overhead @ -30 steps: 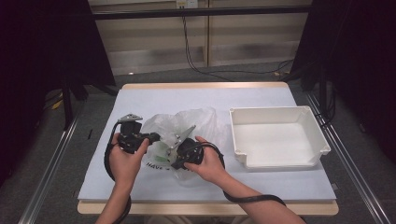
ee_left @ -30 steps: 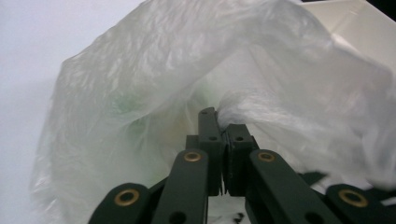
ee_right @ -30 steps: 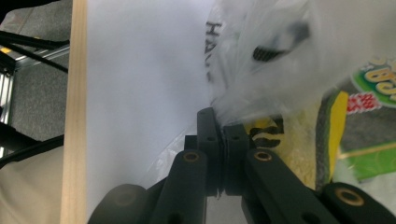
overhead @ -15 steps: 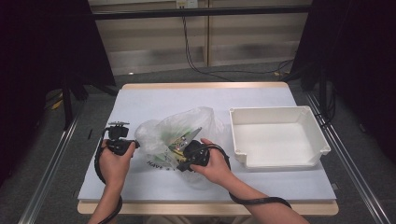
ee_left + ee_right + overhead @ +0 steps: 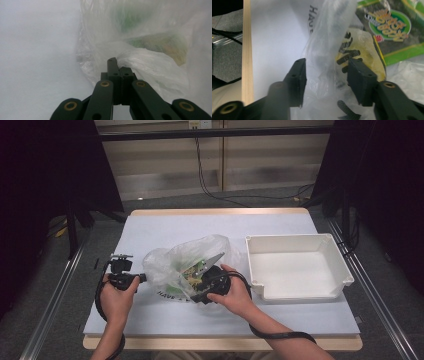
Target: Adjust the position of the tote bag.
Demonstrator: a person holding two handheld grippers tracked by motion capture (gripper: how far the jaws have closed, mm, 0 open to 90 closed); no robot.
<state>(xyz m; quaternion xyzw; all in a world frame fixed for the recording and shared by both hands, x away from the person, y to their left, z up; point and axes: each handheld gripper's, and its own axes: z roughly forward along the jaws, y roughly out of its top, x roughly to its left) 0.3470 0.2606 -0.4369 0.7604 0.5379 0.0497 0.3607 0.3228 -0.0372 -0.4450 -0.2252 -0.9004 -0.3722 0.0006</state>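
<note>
White tabletop point(image 5: 165, 227) carries an empty tray point(image 5: 299, 266) at right and a clear bag point(image 5: 185, 260) of snack packets point(image 5: 390, 27) at centre, whose left edge the left gripper point(image 5: 117, 65) pinches tight while the right gripper point(image 5: 325, 75) gapes around a plastic fold.

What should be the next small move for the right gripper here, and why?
Probably close the right gripper. Its jaws stand open with a fold of the plastic bag between them, while the left gripper is already clamped on the bag's other side. A second hold would likely let the bag be spread open.
</note>
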